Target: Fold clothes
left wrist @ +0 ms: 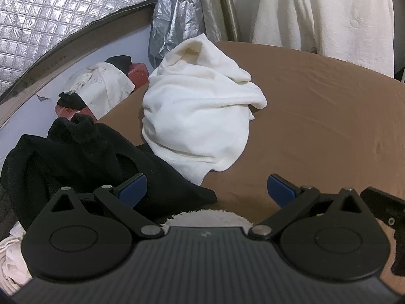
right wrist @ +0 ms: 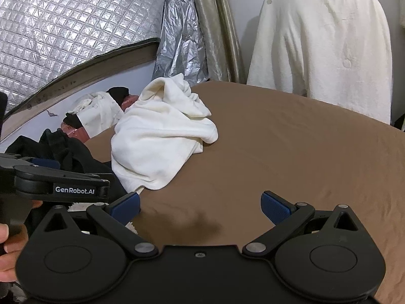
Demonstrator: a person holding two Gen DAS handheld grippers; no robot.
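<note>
A crumpled white garment lies in a heap on the brown bed sheet. A bunched black garment sits at the heap's near left. My left gripper is open, its jaws wide apart over the sheet just short of both garments, with nothing between them. My right gripper is open too, above bare sheet, to the right of the white heap's near corner. The left gripper's body shows at the left of the right wrist view, held by a hand.
A fluffy pale cloth lies right under the left gripper. More clothes and a reddish case fill the gap beside the bed. A cream blanket hangs behind the bed. Silver quilted foil covers the left wall.
</note>
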